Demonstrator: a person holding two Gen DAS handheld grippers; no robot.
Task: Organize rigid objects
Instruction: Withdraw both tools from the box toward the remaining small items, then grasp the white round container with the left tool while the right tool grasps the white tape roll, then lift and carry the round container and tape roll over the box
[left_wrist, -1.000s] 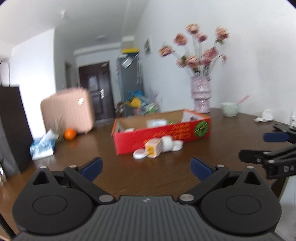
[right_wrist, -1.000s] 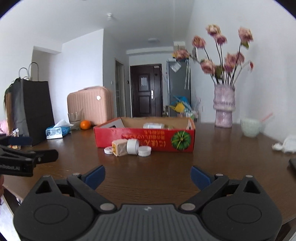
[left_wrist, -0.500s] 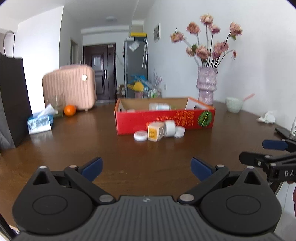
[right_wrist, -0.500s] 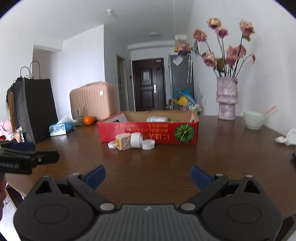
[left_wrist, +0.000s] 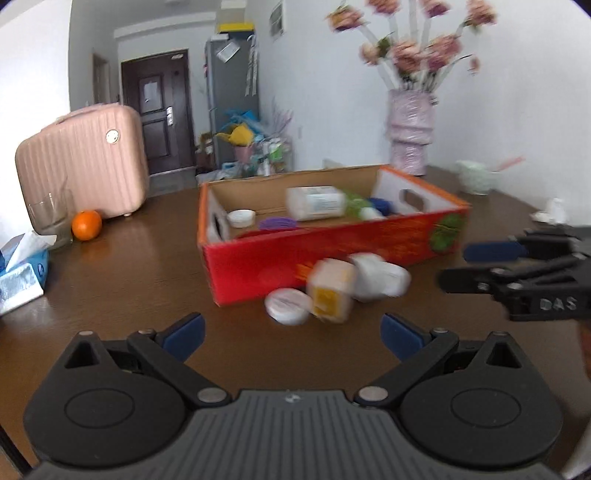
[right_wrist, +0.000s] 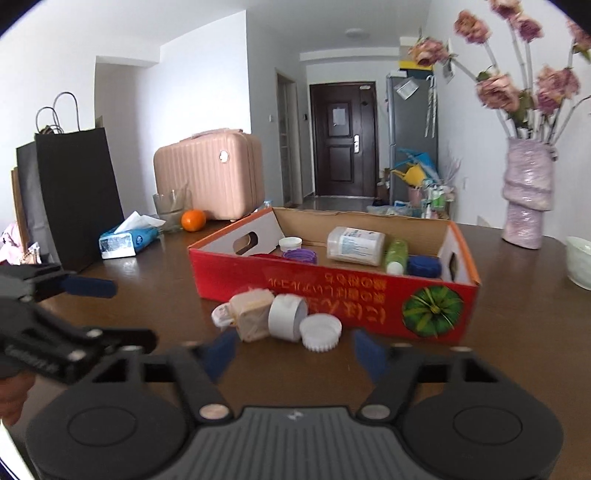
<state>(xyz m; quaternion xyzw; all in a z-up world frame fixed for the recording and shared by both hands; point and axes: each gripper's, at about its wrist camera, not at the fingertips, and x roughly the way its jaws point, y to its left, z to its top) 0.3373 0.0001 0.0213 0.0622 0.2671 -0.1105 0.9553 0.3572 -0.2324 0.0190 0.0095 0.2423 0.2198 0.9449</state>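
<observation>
A red cardboard box (right_wrist: 332, 291) (left_wrist: 332, 254) stands on the brown table and holds a clear bottle (right_wrist: 355, 240), a green bottle and several lids. In front of it lie a flat white lid (left_wrist: 288, 305), a beige cube-shaped box (right_wrist: 253, 314) (left_wrist: 330, 293), a white jar (right_wrist: 286, 316) on its side and a ridged white cap (right_wrist: 320, 332). My left gripper (left_wrist: 291, 334) is open and empty, just short of the flat lid. My right gripper (right_wrist: 295, 352) hovers before the jar and cap, its jaws closing with nothing between them. Each gripper also shows at the edge of the other's view.
Back left on the table stand a pink suitcase (right_wrist: 210, 173), an orange (right_wrist: 192, 220), a glass (right_wrist: 168, 206), a tissue pack (right_wrist: 127, 240) and a black paper bag (right_wrist: 70, 195). A vase of flowers (right_wrist: 526, 206) and a pale bowl (right_wrist: 580, 262) stand at the right.
Both grippers have moved forward over the table, closer to the box and the loose items. The right gripper's fingers have come closer together. The left jaws stay wide.
</observation>
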